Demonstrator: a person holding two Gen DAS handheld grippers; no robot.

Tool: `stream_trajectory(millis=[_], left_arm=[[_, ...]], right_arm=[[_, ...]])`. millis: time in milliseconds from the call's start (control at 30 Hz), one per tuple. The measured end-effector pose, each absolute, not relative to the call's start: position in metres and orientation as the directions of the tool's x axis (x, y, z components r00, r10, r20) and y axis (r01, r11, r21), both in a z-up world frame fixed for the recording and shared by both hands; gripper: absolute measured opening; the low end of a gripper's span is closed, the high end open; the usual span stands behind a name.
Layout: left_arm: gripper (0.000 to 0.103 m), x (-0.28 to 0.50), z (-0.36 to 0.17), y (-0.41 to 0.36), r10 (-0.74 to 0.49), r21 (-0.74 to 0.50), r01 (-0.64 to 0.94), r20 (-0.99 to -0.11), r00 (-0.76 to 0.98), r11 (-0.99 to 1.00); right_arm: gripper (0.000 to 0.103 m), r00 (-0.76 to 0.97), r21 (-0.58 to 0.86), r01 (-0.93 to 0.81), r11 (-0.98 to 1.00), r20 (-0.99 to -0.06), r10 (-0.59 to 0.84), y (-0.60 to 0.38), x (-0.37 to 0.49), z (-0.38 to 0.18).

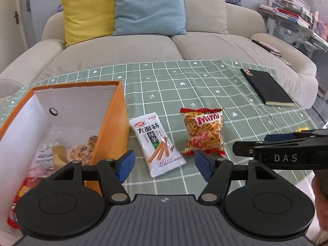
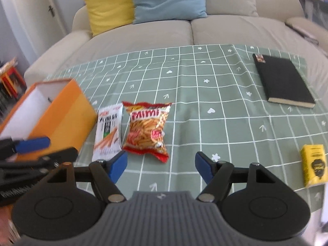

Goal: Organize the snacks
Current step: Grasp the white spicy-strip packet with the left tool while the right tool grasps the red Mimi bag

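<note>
Green cloth [image 1: 205, 86], black book [image 2: 284, 80], yellow packet [image 2: 313, 168]

Both wrist views face the sofa [image 1: 143, 47], sharing snacks.

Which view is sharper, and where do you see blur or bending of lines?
Left wrist view: sharper, the white snack packet print is readable. Right wrist view: softer, the orange box and left tool are smeared. Both views: fisheye curves the tablecloth grid.
</note>
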State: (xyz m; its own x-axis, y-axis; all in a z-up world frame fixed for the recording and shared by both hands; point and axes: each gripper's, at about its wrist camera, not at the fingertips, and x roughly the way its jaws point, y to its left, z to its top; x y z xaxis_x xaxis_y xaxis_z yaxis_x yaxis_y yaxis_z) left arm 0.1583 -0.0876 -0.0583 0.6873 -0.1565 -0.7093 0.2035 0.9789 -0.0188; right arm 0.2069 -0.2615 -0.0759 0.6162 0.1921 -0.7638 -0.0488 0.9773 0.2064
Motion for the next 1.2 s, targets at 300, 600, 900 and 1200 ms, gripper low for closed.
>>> stream_trajectory(millis=[300,600,900,1200], left_arm=[[0.075,0.191,-0.088,-0.093,-0.134,-0.112,0.076,-0.725,0.675,0.991],[0.081,0.21,-0.111,-0.095,-0.116,-0.146,0.009,-0.742,0.66,0.989],[0.082,0.224,-0.127,-0.106,-0.054,-0.094,-0.03,-0.771,0.634,0.995],[0.068,0.222,-0.133,-0.106,-0.039,-0.021,0.036,-0.79,0.612,0.999]], right_arm=[[0.071,0.609,0.264,-0.011,0.964,-0.763,0.216,-0.274,0.238,-0.091],[0.071,0.607,0.354,-0.025,0.935,-0.737,0.296,-0.263,0.265,-0.104],[0.064,0.583,0.359,-0.041,0.932,-0.749,0.314,-0.256,0.275,-0.118],[0.039,0.555,0.348,-0.031,0.937,-0.774,0.306,-0.256,0.273,-0.122]])
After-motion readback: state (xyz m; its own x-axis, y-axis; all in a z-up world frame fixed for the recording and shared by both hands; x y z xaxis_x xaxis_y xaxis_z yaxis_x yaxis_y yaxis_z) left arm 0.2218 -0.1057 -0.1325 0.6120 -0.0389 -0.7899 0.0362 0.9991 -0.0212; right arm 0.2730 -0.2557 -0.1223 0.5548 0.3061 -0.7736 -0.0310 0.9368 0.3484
